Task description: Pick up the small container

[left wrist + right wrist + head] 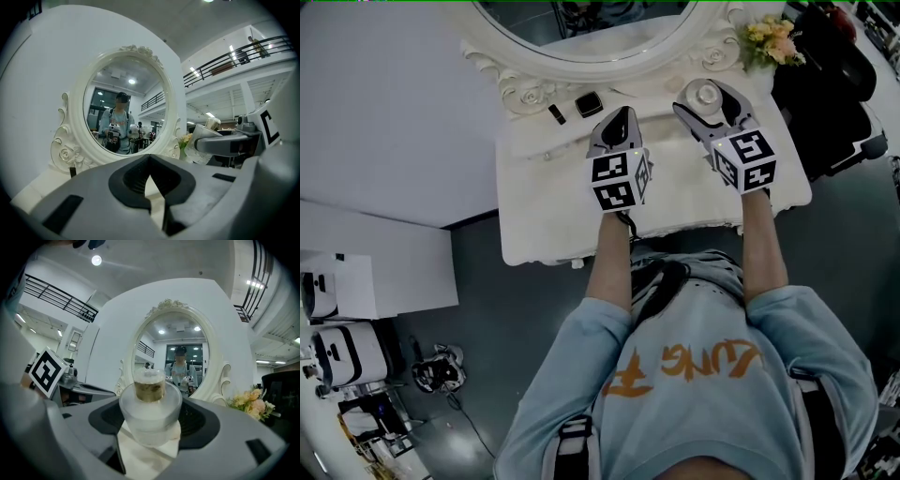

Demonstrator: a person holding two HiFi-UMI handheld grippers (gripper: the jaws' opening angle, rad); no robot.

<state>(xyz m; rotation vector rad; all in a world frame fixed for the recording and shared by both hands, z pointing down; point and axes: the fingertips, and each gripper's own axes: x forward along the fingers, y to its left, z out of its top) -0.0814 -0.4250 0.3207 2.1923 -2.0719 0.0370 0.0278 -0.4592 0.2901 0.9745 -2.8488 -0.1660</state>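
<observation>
Pinching the small container (150, 401), right tongs (150, 423) hold it.

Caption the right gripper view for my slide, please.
Right gripper grips a small frosted round container before an ornate white oval mirror.

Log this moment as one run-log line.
right gripper: shut on small container | left gripper: shut, empty | container clear of vanity table: cannot tell

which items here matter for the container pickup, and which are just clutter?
Job: small container; right gripper, jaws around it.
Lying about: mirror; flowers; black square item; small black stick; left gripper, jaws together, idle.
</observation>
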